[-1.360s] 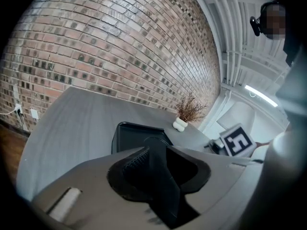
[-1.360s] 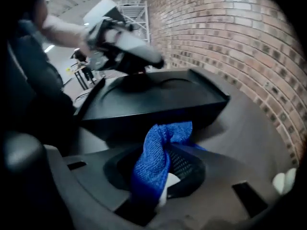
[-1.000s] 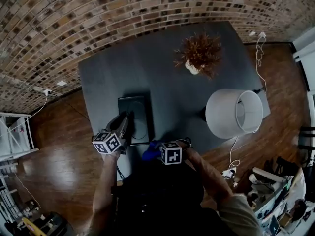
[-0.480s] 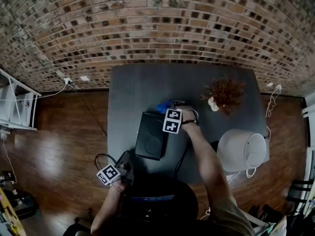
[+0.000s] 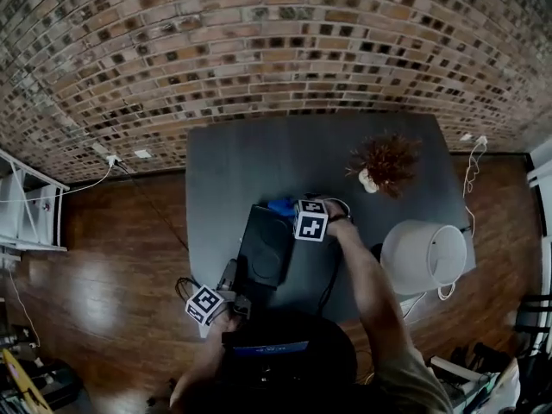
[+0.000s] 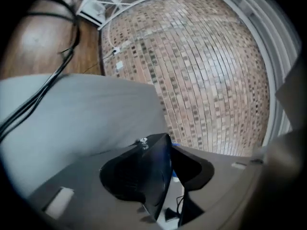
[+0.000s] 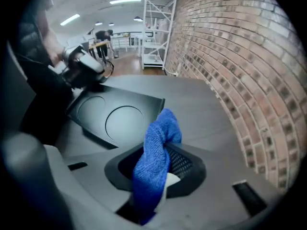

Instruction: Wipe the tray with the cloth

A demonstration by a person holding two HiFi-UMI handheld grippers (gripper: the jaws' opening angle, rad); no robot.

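Your left gripper point(image 6: 163, 174) is at the near left corner of the tray point(image 5: 266, 248). Its jaws have just been opening and now stand spread apart. The tray's thin black rim is between them. A gap shows beside the rim, so the pads are not squeezing it. The tray lies flat on the dark table point(image 5: 259, 153), close to the table's near edge, and it has two round rings in it. Your right gripper point(image 7: 158, 176) is by the tray's far right corner and points down. Its jaws are pressed together on the blue cloth point(image 7: 162, 128), which sticks out of them in a bunched-up roll. The cloth's loose end is just by the tray's far edge. No view shows whether it touches the table or the tray. A dry brown plant point(image 5: 385, 162) stands past the tray's far right side, well apart from it. A white lampshade point(image 5: 423, 253) is to the tray's right, also well apart. A brick wall point(image 5: 276, 50) rises beyond the tray's far side, past the table.
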